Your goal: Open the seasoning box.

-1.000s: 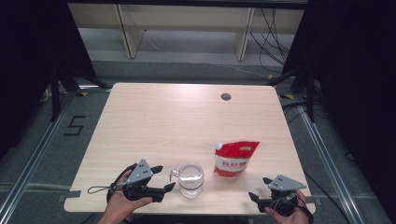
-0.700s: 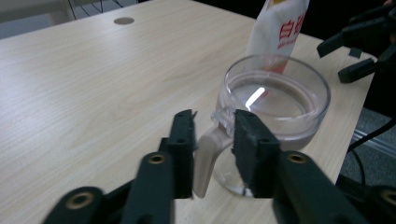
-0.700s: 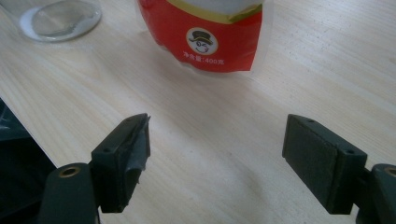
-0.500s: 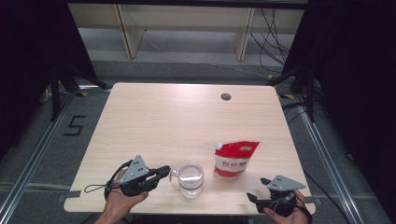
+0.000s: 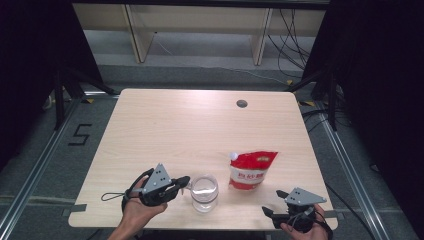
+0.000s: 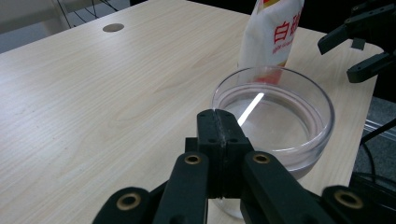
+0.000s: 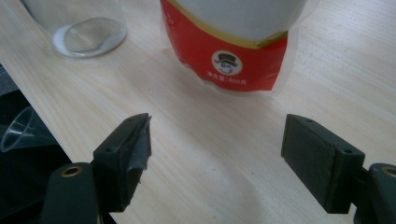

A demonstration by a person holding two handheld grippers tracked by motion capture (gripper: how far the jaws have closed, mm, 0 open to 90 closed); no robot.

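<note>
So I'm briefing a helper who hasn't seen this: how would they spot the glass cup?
Look at the near edge of the table, left of the red pouch. The cup is the clear round one there, with the shut left gripper at its rim.

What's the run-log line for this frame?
left gripper: shut on cup rim | right gripper: open, holds nothing, near table edge | pouch: upright, right of cup, untouched
</note>
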